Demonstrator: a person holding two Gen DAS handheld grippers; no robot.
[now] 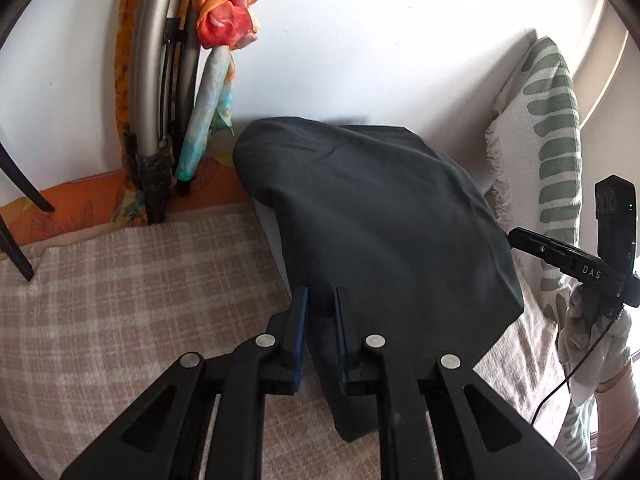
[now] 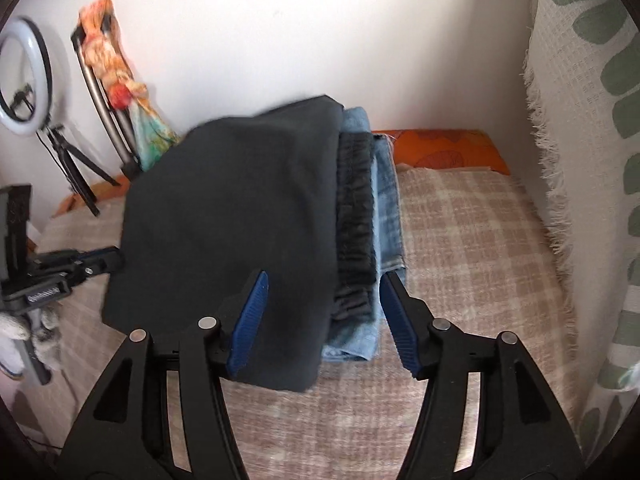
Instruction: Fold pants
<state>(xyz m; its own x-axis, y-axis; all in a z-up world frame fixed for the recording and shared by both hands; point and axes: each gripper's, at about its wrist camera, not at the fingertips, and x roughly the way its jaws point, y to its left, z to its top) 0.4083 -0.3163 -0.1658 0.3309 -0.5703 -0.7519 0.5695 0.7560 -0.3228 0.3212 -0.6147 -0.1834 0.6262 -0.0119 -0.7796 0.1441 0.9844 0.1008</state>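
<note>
1. Landmark: the stack of folded clothes [image 2: 362, 216] on the plaid blanket [image 2: 472, 264]. All positions below are given relative to it.

2. Far left of the stack, against the wall: a ring light on a tripod [image 2: 26, 80], and beside it a grey metal frame [image 1: 154, 80] draped with a flowered scarf [image 1: 226, 12]. Neither bears on the work.

3. Left gripper [image 1: 322, 300]: positioned at the stack's left side. Its blue pads are pressed close together with the near edge of the dark pants [image 1: 372, 216] between them; judged to be pinching that fabric, though actual pad contact is partly hidden.

4. Dark pants: already folded into a compact panel, draped over the top of the stack, covering a ribbed black garment [image 2: 356, 216] and blue jeans [image 2: 386, 200] beneath. The near left portion overhangs the stack and sags towards the blanket.

5. Right gripper [image 2: 324, 308]: at the stack's near side, jaws spread wide and holding nothing. The left pad lies in front of the pants; the right pad stands by the jeans' near corner.

6. Judgement: step in hand is seating the folded pants squarely on the stack.

7. Recommended method:
   - Keep the left pinch until the panel rests flat.
   - Draw the overhanging edge in line with the stack edges.
   - Use the spread right gripper to press and smooth, not pull.
   - Release slowly; the fold may spring open.

8. Right of the stack: a green-patterned throw [image 2: 588, 120], well apart.
</note>
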